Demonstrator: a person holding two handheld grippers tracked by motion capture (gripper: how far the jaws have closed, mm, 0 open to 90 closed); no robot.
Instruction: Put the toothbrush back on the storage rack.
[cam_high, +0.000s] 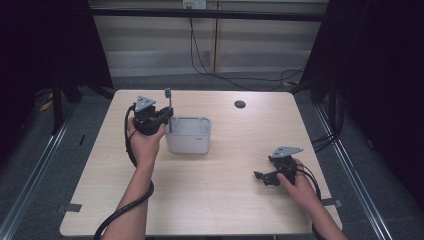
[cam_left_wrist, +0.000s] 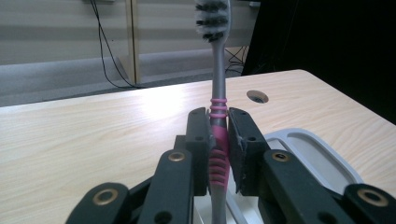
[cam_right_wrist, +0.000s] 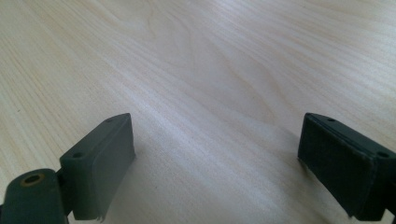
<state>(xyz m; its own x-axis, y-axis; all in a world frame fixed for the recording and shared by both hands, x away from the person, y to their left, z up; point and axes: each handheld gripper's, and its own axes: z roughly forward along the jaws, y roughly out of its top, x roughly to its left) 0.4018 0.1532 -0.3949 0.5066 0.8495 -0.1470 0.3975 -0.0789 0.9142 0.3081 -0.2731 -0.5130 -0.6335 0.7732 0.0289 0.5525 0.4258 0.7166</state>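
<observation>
While the brush hangs above the holder: the job is a clean, straight lowering.

Left gripper (cam_left_wrist: 218, 140): clenched on the toothbrush (cam_left_wrist: 218, 93) at its pink grip, bristles up, handle upright.
Toothbrush place: held at the left wall of the grey holder (cam_high: 188, 134), far-left part of the table (cam_high: 225, 200) — its lower end, judging from the left gripper view, is already at or just inside the rim.
Holder: a shallow rounded-square cup, open on top, standing free.
Right gripper (cam_high: 267, 176): released, jaws wide apart, resting low at the near right — well apart from the holder.
Doing it well: keep the handle vertical, lower it slowly until the end meets the bottom, then open.
Risk: the jaws bumping the rim could shove the light holder; the idle gripper could steady it.
</observation>
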